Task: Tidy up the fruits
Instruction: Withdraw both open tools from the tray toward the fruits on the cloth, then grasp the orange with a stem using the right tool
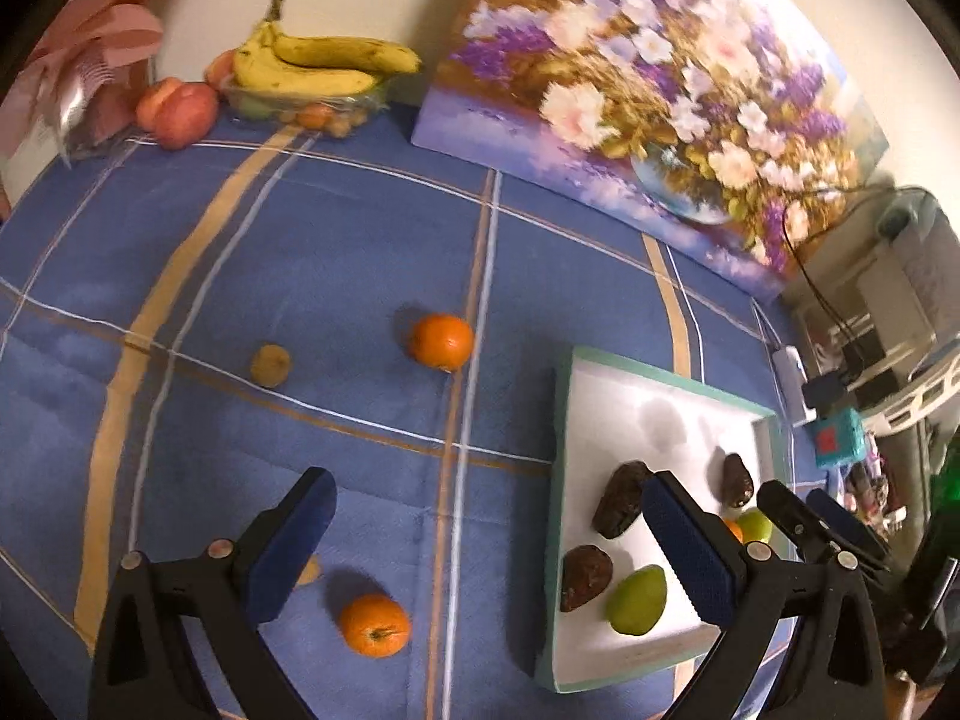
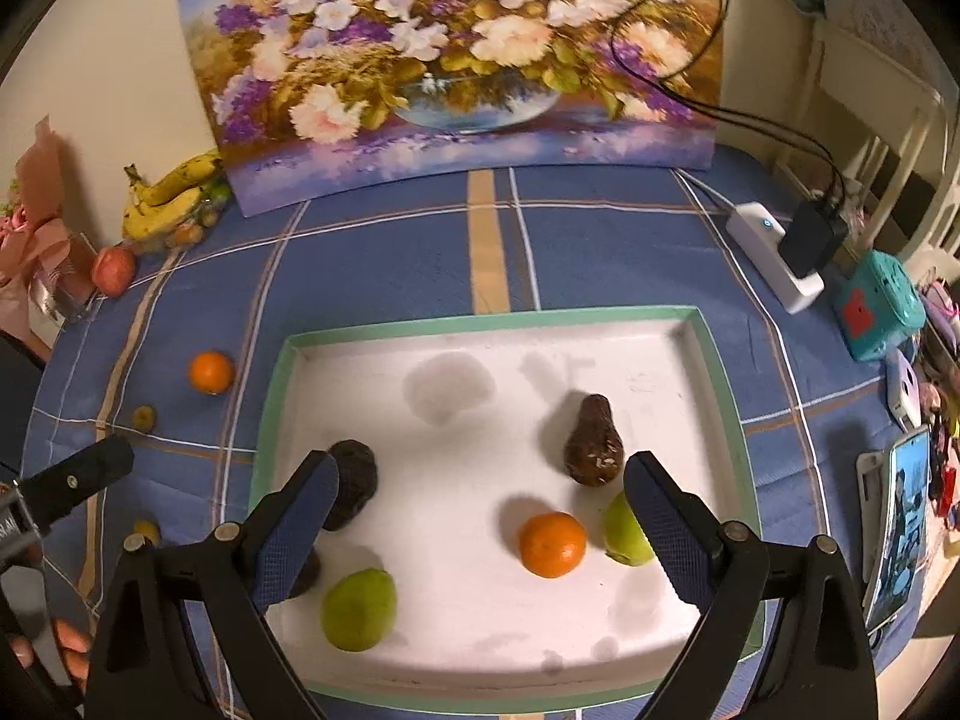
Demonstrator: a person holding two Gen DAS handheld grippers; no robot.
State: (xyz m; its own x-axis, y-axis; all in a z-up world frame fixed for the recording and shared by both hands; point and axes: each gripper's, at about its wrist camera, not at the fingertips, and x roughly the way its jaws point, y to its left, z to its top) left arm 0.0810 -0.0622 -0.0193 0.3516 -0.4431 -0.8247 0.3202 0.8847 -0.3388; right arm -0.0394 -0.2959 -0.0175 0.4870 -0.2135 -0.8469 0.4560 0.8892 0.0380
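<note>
Fruits lie partly inside a shallow white tray (image 2: 711,354) with a green rim and partly loose on the blue checked tablecloth (image 2: 420,252). In the right wrist view the tray holds an orange (image 2: 552,543) near its front, a green pear (image 2: 359,609) toward the front left, a second green fruit (image 2: 624,531) just beside the orange and half hidden by a finger, a dark pear-shaped fruit (image 2: 594,441), likely an avocado, and another dark one (image 2: 354,483) by the left wall. The right gripper (image 2: 480,531) hangs above the tray with its jaws spread wide and nothing between the pads; the orange sits below the gap, untouched. The left gripper (image 1: 489,546) hovers over the cloth at the tray's left edge, jaws likewise spread and empty. Loose on the cloth in the left wrist view are one orange (image 1: 375,625) close under that gripper, another orange (image 1: 441,341) farther off, and a small brownish fruit (image 1: 271,365) whose kind is hard to tell. At the far wall a bowl carries bananas (image 1: 324,63), a red apple (image 1: 177,112) beside it, and a flower painting (image 1: 648,96) leans against the wall.
</note>
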